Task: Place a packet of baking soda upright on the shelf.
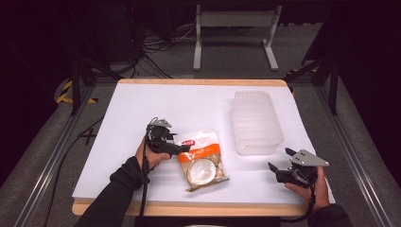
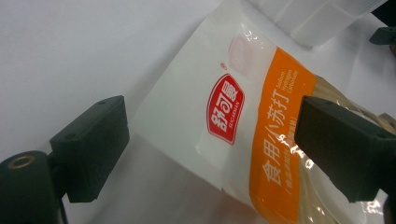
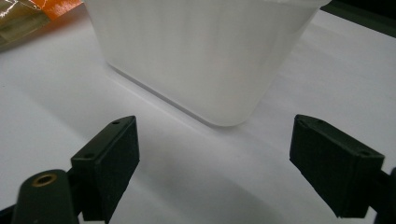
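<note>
Snack packet [image 1: 202, 160] lies flat on the white table [image 1: 142, 109], near the front edge, about centre. White top with a red logo, orange band, clear window showing round crackers. My left gripper [image 1: 182, 149] sits at the packet's 9 o'clock, jaws spread wide, straddling its upper left corner [image 2: 187, 116]; I can't tell if either jaw touches the film. Translucent ribbed plastic tub [image 1: 256, 121] stands at the packet's 2 o'clock, near but apart. My right gripper [image 1: 273, 169] is at the packet's 3 o'clock, well apart, jaws released and empty, aimed at the tub's near corner [image 3: 224, 116], bare table between. Nothing blocks either one. Cables and a metal stand [image 1: 234, 33] on the floor beyond the table's 12 o'clock edge.
</note>
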The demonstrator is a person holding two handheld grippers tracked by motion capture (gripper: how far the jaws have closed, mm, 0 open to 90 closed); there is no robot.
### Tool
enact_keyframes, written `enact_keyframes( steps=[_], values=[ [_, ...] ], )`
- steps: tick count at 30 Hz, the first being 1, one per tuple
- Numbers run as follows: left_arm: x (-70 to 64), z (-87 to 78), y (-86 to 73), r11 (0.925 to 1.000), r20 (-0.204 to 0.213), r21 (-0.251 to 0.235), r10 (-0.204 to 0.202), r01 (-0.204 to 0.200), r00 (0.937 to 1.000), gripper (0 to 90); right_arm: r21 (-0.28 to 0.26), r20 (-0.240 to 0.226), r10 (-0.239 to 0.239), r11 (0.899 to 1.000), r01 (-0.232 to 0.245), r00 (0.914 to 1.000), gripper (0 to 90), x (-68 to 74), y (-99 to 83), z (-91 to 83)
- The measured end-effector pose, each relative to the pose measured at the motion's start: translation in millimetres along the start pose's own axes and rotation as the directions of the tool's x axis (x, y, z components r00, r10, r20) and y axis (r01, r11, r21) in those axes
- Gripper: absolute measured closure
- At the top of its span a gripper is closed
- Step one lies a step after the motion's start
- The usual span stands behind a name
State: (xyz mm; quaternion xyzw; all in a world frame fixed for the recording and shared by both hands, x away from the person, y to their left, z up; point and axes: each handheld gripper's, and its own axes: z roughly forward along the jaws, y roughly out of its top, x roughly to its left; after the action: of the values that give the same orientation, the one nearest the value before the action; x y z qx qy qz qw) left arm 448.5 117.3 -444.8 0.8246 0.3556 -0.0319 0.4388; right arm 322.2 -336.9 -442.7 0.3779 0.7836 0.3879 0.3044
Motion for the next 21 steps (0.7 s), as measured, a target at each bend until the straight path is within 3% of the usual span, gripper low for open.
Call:
enact_keyframes(
  steps=[3, 6, 9, 12, 16, 19, 21],
  values=[
    [-0.6, 9.0, 1.5, 0.9996, 0.044, -0.007, -0.028, 0.028, 0.9986, 13.2, 0.000, -0.006, 0.011, 1.000, -0.011, 0.9999, 16.4, -0.9, 0.1, 0.7],
    [-2.7, 14.5, 3.4, 0.9995, 0.075, -0.004, -0.030, 0.031, 0.9968, 13.9, 0.001, -0.008, 0.017, 1.000, -0.017, 0.9998, 16.4, -1.5, 0.4, 1.1],
    [-4.8, 20.3, 6.7, 0.9997, 0.089, 0.002, -0.024, 0.023, 0.9957, 21.5, -0.002, -0.010, 0.017, 1.000, -0.017, 0.9998, 16.4, -1.5, 0.4, 1.0],
    [-4.9, 23.8, 8.0, 0.9998, 0.100, -0.018, -0.009, 0.011, 0.9949, 43.0, -0.001, -0.011, 0.016, 1.000, -0.016, 0.9998, 16.4, -1.4, 0.5, 1.1],
    [-4.2, 21.5, 9.9, 0.9981, 0.111, -0.060, 0.024, -0.017, 0.9935, 63.2, 0.000, -0.013, 0.014, 1.000, -0.014, 0.9998, 16.4, -1.2, 0.6, 1.4],
    [-8.8, 15.0, 11.7, 0.9927, 0.109, -0.107, 0.068, -0.056, 0.9917, 80.9, 0.000, -0.014, 0.012, 1.000, -0.012, 0.9998, 16.4, -1.1, 0.6, 1.5],
    [-13.9, 8.3, 12.7, 0.9867, 0.116, -0.141, 0.097, -0.081, 0.9884, 87.6, 0.001, -0.014, 0.012, 1.000, -0.012, 0.9998, 16.4, -1.1, 0.6, 1.5]
  ],
)
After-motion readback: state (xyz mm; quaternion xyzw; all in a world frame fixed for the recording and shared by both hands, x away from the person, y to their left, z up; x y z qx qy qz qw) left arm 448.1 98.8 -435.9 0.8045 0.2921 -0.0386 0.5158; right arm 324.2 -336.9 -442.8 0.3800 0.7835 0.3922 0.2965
